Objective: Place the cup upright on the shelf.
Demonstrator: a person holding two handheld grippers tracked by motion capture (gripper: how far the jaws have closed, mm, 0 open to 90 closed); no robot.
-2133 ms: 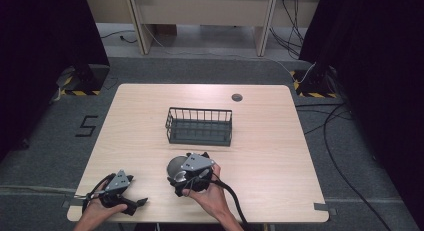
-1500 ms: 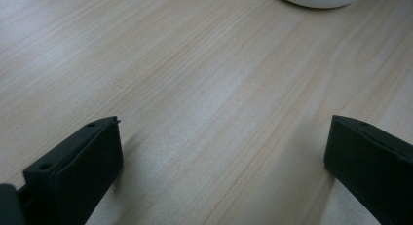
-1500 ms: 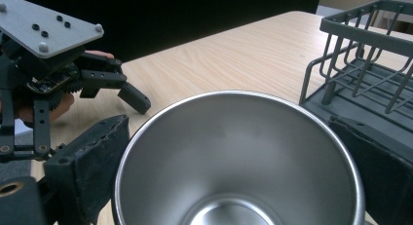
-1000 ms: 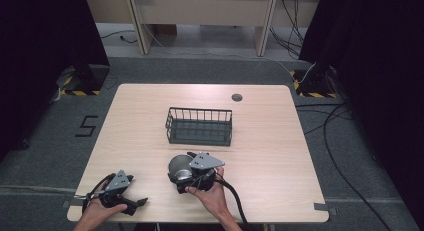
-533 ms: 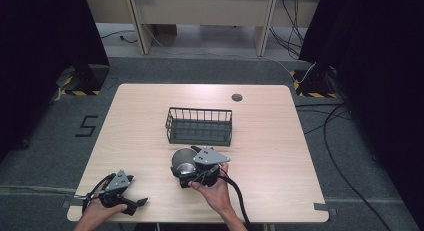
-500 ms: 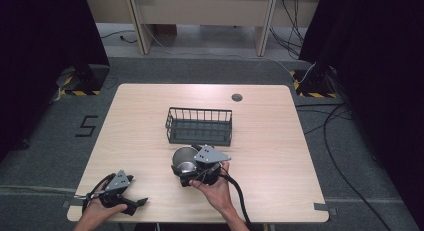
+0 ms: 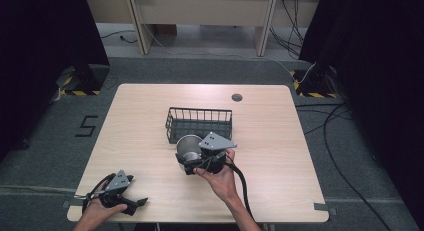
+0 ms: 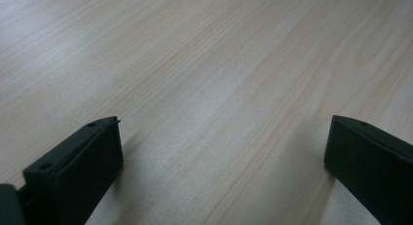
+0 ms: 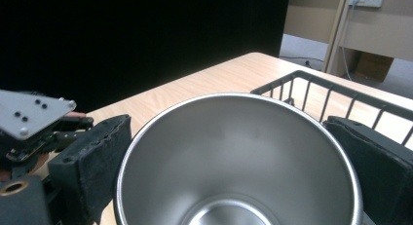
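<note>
A stainless steel cup [image 7: 187, 143] hangs just in front of the black wire basket [image 7: 200, 111], held by my right gripper [image 7: 191, 156]. In the right gripper view the cup's open mouth [image 9: 238, 157] faces the camera, and both black pads [image 9: 92, 157] press on its sides. The basket rim [image 9: 341, 88] rises just behind it. My left gripper [image 7: 134, 203] rests at the table's front left corner. In the left gripper view it [image 8: 224, 152] stands open, with nothing but bare wood between the jaws.
The wooden table [image 7: 140, 121] has a small dark round cap [image 7: 236, 97] near its far edge. Cables lie on the floor at the right. A "5" is marked on the floor at the left. The left gripper's grey plate [image 9: 29, 113] appears in the right gripper view.
My right gripper has carried the steel cup up and away from the person, toward the basket's near side. The left gripper has not moved.
</note>
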